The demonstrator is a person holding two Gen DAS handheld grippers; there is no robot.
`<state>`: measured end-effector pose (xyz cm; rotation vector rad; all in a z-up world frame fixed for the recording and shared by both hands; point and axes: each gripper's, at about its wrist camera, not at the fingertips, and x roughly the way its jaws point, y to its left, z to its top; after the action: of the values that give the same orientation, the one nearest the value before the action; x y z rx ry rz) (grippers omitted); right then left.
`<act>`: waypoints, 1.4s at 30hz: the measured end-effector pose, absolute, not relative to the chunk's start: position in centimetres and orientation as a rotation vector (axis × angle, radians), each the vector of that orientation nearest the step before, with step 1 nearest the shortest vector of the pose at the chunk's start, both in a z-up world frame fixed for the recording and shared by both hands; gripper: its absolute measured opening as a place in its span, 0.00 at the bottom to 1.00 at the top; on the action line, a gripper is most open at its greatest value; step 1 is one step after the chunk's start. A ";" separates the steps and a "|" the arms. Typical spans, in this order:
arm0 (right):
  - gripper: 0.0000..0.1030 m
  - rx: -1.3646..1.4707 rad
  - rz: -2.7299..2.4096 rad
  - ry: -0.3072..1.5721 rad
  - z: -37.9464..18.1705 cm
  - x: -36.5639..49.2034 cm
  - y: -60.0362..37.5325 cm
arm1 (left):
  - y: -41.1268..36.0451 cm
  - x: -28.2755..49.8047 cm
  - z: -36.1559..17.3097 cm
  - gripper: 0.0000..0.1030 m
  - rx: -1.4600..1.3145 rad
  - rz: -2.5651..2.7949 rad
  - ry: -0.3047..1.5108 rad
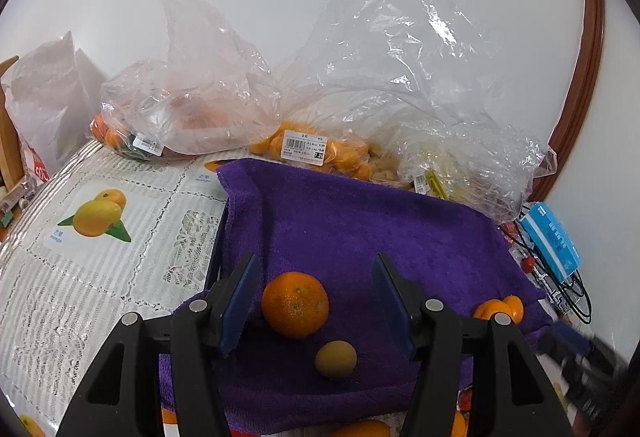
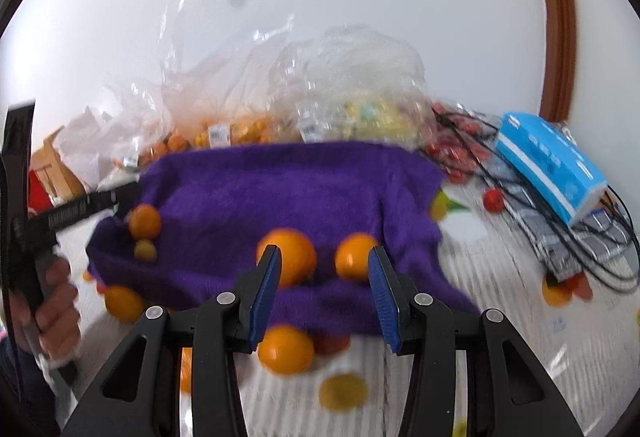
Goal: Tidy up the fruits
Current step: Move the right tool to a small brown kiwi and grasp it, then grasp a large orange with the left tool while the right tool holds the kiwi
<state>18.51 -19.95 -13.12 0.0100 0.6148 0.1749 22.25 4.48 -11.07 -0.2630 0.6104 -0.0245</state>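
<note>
A deep purple towel [image 1: 360, 221] carries a bright orange tangerine [image 1: 295, 304] and a small olive-green fruit [image 1: 335, 359]. The tablecloth [image 1: 80, 277] is white lace printed with yellow mangoes. By its right edge lies a light blue box [image 2: 552, 165].

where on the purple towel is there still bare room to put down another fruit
The back half of the purple towel is bare, between the tangerine and the plastic bags behind its far edge. The left strip beside the tablecloth is also free. The front is crowded: tangerine, small green fruit, and two oranges at the right corner.
</note>
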 end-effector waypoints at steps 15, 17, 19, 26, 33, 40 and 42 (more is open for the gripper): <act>0.27 0.027 0.131 0.823 -17.2 16.3 -21.4 | 4.0 20.3 -10.9 0.55 -0.256 -0.019 0.597; 0.27 0.014 0.114 0.821 -17.3 15.9 -21.3 | 4.3 19.5 -10.9 0.55 -0.264 -0.023 0.591; 0.27 0.022 0.106 0.823 -17.3 15.4 -21.5 | 4.5 18.6 -10.9 0.55 -0.273 -0.027 0.592; 0.27 0.050 0.108 0.823 -17.2 13.7 -21.8 | 4.2 15.8 -11.1 0.55 -0.256 -0.068 0.591; 0.30 -0.032 0.097 0.839 -17.5 13.2 -20.2 | 1.9 15.0 -12.9 0.55 -0.145 -0.112 0.695; 0.30 -0.019 0.135 0.839 -17.6 13.2 -20.4 | 0.7 15.7 -14.1 0.55 -0.086 -0.108 0.793; 0.30 -0.019 0.138 0.839 -17.5 13.2 -20.4 | 0.6 16.3 -14.7 0.54 -0.085 -0.119 0.836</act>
<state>13.17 -20.35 -17.54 -0.0186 0.8388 0.1378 16.25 0.59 -14.66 -0.0850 0.8362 -0.1188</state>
